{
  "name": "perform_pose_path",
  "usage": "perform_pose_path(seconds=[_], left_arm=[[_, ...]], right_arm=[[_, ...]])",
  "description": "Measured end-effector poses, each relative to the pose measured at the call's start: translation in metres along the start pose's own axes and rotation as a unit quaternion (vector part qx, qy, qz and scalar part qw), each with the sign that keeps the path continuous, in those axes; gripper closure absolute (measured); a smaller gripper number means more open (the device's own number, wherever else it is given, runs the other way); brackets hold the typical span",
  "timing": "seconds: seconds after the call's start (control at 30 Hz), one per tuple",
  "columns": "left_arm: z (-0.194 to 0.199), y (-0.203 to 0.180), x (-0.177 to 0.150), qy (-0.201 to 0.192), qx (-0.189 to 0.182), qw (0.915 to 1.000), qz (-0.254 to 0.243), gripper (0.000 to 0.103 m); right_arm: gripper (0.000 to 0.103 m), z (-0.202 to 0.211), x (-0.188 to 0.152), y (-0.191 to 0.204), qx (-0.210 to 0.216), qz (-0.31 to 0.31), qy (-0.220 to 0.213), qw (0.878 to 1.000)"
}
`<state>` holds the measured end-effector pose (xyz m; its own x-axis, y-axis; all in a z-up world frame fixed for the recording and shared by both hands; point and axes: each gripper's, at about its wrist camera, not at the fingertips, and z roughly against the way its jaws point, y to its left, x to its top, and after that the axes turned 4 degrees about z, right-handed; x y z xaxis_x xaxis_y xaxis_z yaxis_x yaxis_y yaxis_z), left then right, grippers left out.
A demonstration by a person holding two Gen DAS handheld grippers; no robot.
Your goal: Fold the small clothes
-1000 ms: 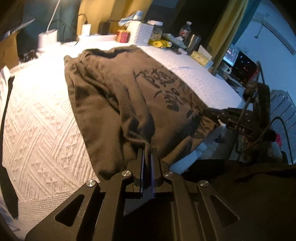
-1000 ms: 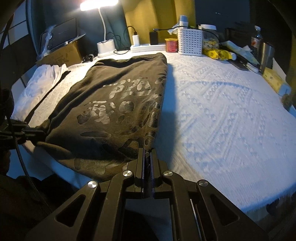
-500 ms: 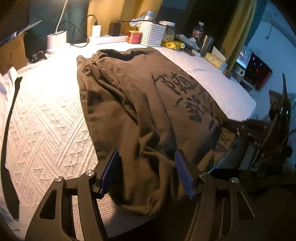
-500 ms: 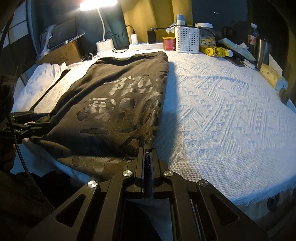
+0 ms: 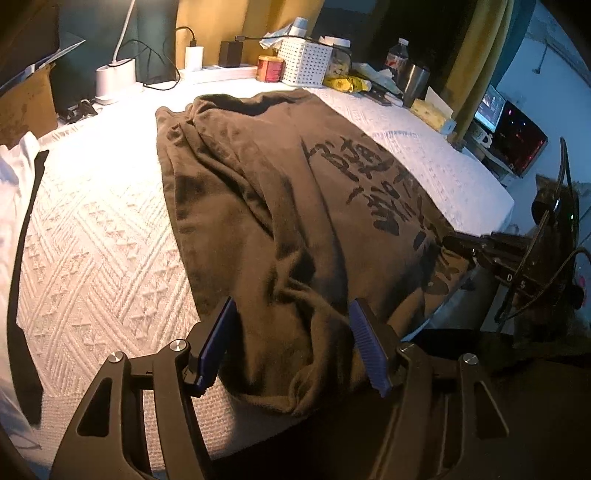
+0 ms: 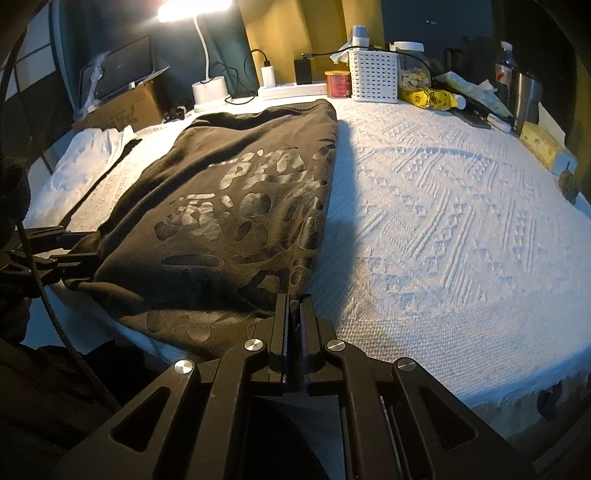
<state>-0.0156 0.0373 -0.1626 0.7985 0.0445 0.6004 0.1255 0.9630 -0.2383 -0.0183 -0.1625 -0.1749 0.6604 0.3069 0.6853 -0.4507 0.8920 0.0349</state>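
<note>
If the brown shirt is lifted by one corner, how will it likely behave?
The brown shirt would probably hang limp: it wrinkles in soft folds by the open left gripper. It seems light; the right gripper pinches one thin hem. It may unfold.

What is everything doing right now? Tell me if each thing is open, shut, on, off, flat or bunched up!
Left gripper: open, jaws just opened, cloth between but not pinched.
Right gripper: shut on the brown shirt's near edge.
Brown shirt: folded lengthwise, flat, bunched at the near left corner.
Desk lamp: on.
Screen: lit.
Chargers: plugged in.
</note>
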Motion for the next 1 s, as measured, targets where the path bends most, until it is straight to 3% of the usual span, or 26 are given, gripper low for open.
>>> perform_pose_path(seconds=[0.17, 0.23, 0.27, 0.3, 0.5, 0.63, 1.0], left_arm=[[-0.002, 0.003, 0.006, 0.000, 0.008, 0.9999, 0.007, 0.040], [-0.002, 0.004, 0.009, -0.003, 0.009, 0.9999, 0.006, 0.039], [-0.001, 0.003, 0.011, -0.005, 0.011, 0.9999, 0.005, 0.039], [0.000, 0.004, 0.013, -0.008, 0.013, 0.9999, 0.004, 0.039], [0.002, 0.008, 0.028, -0.026, 0.023, 0.9993, 0.013, 0.039], [0.001, 0.012, 0.037, -0.031, 0.026, 0.9990, 0.020, 0.033], [-0.010, 0.021, 0.066, -0.031, 0.030, 0.9987, 0.027, 0.032]], right_arm=[[0.092, 0.000, 0.002, 0.000, -0.001, 0.000, 0.003, 1.000], [0.065, -0.001, 0.004, -0.002, -0.009, -0.005, 0.003, 1.000], [0.046, -0.002, 0.005, -0.003, -0.009, -0.009, 0.002, 1.000], [0.039, -0.002, 0.006, -0.004, -0.003, -0.013, -0.002, 1.000], [0.039, -0.008, 0.017, -0.004, 0.004, -0.017, -0.001, 1.000], [0.039, -0.010, 0.027, -0.007, 0.002, -0.021, -0.006, 1.000], [0.039, -0.025, 0.057, -0.020, 0.002, -0.021, -0.006, 1.000]])
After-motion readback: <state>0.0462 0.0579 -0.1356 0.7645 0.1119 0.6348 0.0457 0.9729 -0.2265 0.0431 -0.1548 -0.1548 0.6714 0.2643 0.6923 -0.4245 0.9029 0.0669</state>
